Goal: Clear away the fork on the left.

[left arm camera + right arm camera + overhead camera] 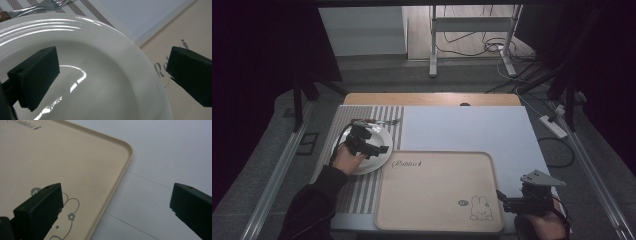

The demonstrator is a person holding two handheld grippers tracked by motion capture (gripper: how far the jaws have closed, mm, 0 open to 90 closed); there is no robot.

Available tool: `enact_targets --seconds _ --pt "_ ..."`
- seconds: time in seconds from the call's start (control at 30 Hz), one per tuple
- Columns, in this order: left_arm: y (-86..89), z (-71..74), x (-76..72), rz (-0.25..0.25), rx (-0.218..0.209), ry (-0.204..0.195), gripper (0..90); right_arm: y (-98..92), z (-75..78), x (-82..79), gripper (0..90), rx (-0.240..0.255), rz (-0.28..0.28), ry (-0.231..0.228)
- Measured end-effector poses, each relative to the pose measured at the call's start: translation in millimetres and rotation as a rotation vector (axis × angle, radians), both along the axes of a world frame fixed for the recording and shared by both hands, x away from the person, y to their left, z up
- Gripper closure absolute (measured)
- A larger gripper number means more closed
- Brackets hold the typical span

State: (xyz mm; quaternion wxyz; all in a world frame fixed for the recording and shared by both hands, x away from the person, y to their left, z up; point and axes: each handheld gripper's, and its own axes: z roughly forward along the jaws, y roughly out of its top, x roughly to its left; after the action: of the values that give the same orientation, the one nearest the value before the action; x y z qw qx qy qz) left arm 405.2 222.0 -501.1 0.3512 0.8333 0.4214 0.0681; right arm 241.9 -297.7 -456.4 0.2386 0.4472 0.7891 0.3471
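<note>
Straddling the rim of the white plate [368, 150], the left gripper [371, 145] hung with its jaws spread wide and nothing clamped: one jaw sat over the plate's bowl, the other out past the rim at about 3 o'clock, above the beige rabbit tray [439, 192]. The plate rested on the striped placemat [362, 192], at roughly 10 o'clock from the tray and just beside its corner, with a fork [384, 122] lying at the plate's 12 o'clock. Doing the grasp well would likely have meant lowering until the rim sat deep between the jaws, then closing squarely across it, since glazed china looked prone to slip from a shallow bite. A level lift would have kept it from tipping. The right gripper [532, 202] waited released near the tray's 4 o'clock corner, one jaw over the tray, the other over the white table [462, 127].
</note>
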Motion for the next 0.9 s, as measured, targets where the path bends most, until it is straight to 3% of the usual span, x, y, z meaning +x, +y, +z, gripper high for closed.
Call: enact_targets --seconds 0.2,0.9 --pt "-7.6 -0.8 12.3 -0.019 0.03 -0.004 0.0 -0.1 0.0 0.0 0.0 0.001 0.0 0.0" --pt "-7.1 -5.5 51.4 0.009 0.029 0.033 0.1 0.6 -0.3 0.4 0.0 -0.005 0.011 0.006"
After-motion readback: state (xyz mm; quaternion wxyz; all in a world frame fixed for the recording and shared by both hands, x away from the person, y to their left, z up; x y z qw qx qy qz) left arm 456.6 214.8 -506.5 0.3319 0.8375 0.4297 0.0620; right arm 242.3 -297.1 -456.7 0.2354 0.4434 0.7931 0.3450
